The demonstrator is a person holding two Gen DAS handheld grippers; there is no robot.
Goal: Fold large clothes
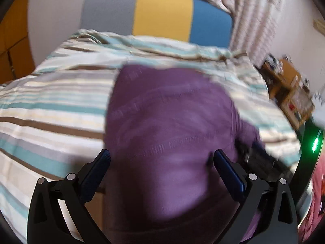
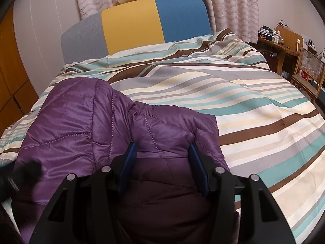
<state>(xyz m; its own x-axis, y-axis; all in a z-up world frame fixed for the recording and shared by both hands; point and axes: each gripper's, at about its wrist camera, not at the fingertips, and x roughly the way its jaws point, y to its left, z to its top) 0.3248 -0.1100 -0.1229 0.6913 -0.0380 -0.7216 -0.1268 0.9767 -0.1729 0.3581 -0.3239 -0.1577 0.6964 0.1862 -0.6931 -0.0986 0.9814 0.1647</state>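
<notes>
Purple quilted jacket [image 2: 81, 122] on striped duvet [image 2: 243, 105], left gripper [image 1: 160, 158] spread wide, right gripper [image 2: 162, 152] parted around a fold.

Left tongs [image 1: 161, 159] spread wide over blurred purple jacket [image 1: 170, 122] on striped bedcover [image 1: 50, 105].

One purple quilted jacket [image 2: 85, 126], one striped duvet [image 2: 233, 93], one tricolour headboard [image 2: 142, 26], two grippers [image 1: 161, 158] [image 2: 162, 152], one wooden chair [image 2: 308, 71]

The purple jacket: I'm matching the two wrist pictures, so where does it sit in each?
Left wrist: purple jacket fills the centre, blurred, between the open jaws.
Right wrist: jacket lies lower left, reaching between the jaws.
Shared landmark: grey, yellow and blue headboard.
</notes>
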